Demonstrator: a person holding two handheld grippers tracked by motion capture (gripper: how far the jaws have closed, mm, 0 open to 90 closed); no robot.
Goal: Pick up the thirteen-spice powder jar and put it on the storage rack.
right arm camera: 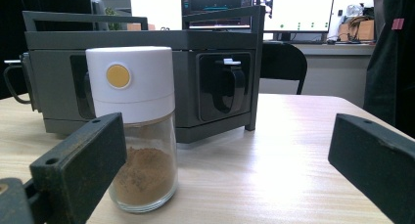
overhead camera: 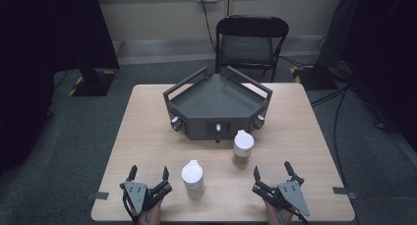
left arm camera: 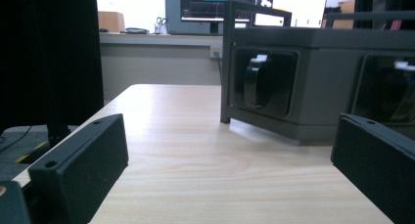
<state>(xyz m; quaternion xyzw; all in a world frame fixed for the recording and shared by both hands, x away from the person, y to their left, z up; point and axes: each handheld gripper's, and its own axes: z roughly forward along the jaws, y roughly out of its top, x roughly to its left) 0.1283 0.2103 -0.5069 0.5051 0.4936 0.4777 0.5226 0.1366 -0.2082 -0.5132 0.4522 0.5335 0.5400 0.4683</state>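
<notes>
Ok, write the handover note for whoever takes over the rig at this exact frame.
Left tool: open, empty, at the near left of the table.
Right tool: open, empty, at the near right.
Two white-capped spice jars stand upright on the table: near jar between the tools, far jar just before the dark rack.
Done: nothing apparent; neither jar is gripped.
Left: likely grasping and handling the jars.

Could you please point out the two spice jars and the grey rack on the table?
Near jar point(overhead camera: 192, 175), high view, on its white lid.
Far jar point(overhead camera: 243, 141), high view, on its white lid.
Rack point(overhead camera: 216, 99), high view, on its bare top tray.
</notes>
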